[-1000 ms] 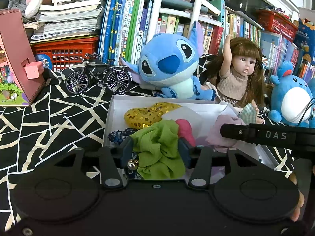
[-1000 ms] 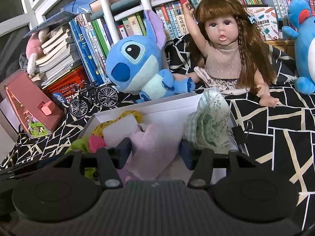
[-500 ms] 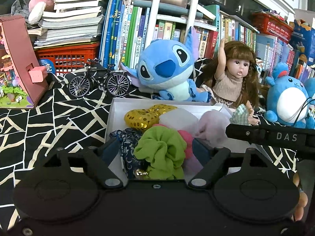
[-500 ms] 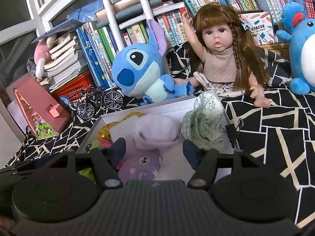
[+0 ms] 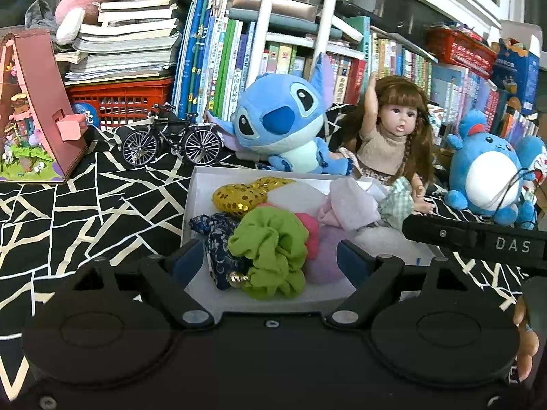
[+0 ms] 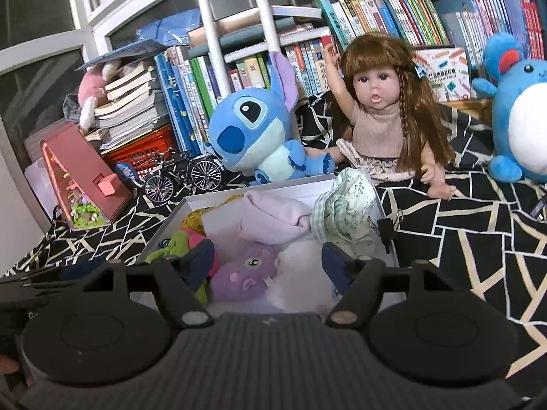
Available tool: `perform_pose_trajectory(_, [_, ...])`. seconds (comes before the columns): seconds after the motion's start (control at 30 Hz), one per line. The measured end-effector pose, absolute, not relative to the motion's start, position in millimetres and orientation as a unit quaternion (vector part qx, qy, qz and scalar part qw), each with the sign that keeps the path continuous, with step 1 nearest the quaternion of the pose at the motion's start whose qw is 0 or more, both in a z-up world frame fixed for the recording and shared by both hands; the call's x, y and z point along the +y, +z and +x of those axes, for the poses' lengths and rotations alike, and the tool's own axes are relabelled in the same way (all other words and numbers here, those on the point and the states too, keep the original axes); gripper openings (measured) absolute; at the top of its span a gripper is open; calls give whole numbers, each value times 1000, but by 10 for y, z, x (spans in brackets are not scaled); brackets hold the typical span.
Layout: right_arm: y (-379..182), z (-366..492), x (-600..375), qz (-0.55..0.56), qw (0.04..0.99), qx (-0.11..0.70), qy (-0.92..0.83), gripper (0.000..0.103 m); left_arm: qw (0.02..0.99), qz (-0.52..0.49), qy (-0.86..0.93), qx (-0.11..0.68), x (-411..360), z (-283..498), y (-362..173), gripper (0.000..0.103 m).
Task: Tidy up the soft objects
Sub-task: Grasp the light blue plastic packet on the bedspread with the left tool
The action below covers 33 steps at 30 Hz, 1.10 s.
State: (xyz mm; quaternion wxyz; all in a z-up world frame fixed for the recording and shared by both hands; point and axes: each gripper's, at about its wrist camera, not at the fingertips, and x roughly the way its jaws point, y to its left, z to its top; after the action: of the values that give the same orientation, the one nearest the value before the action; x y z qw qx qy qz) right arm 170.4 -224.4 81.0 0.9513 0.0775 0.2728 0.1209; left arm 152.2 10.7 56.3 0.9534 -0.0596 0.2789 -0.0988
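The left gripper (image 5: 270, 256) is held over the near edge of the white box (image 5: 191, 201). Its fingers (image 5: 186, 259) have just been opening and are spread wide; the green scrunchie (image 5: 270, 249) is seen between them, lying in the box, released. The right gripper (image 6: 268, 261) is likewise spread wide, having just been opening; the purple plush (image 6: 244, 271) lies between its fingers (image 6: 333, 266), ungripped. A pale pink cloth (image 6: 273, 215) and a green patterned cloth (image 6: 345, 208) are located at the far right of the box. A gold sequined piece (image 5: 246, 194) lies at the far left.
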Motion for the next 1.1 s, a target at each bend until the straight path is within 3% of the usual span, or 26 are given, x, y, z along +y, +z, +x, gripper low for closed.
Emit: perform_pose_trajectory(1.1, [412,1097,-2635,28,951,298,81,84,938,-40,-169,299,-205,820,268,92])
